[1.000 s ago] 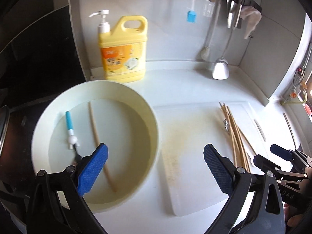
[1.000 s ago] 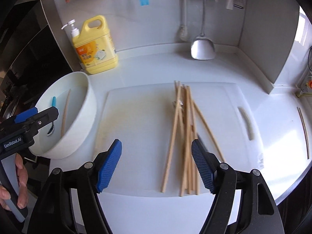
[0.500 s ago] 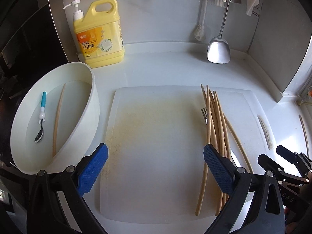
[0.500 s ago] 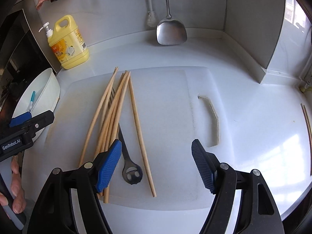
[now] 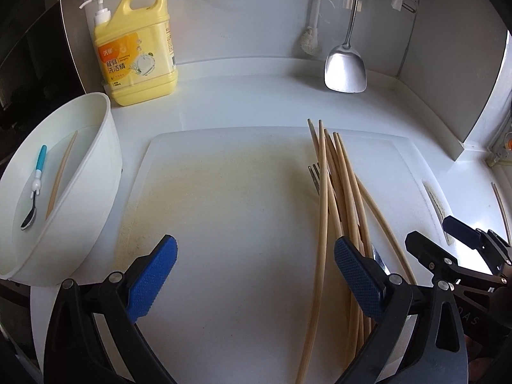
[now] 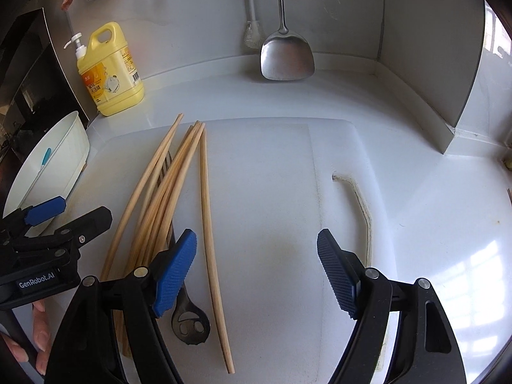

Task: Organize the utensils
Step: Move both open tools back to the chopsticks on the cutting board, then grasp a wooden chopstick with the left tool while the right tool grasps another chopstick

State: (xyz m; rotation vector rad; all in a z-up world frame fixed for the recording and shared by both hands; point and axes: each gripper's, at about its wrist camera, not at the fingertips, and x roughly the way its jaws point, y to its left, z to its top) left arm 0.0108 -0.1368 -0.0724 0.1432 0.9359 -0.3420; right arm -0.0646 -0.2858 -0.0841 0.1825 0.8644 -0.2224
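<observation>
Several wooden chopsticks (image 5: pixel 339 185) (image 6: pixel 166 192) lie bundled on a white cutting board (image 5: pixel 224 208) (image 6: pixel 272 192), with a dark metal fork (image 5: pixel 315 176) (image 6: pixel 190 323) under them. My left gripper (image 5: pixel 255 243) hovers open over the board's bare middle, its right finger by the bundle. My right gripper (image 6: pixel 256 235) hangs above the board right of the bundle, jaws opening. One loose chopstick lies below between them; the pads touch nothing. A white bowl (image 5: pixel 89 208) at the left holds a blue-handled spoon (image 5: pixel 35 192) and one chopstick (image 5: pixel 60 172).
A yellow detergent bottle (image 5: pixel 137 48) stands at the back left by the wall. A steel spatula (image 5: pixel 345 70) and a brush (image 5: pixel 310 41) hang at the back. A pair of chopsticks (image 5: pixel 500 204) lies on the counter far right. Walls close the back and right.
Both grippers moved right and lower toward the board. The left view swung from over the bowl to the board's middle; the chopstick bundle now sits left of the right gripper.
</observation>
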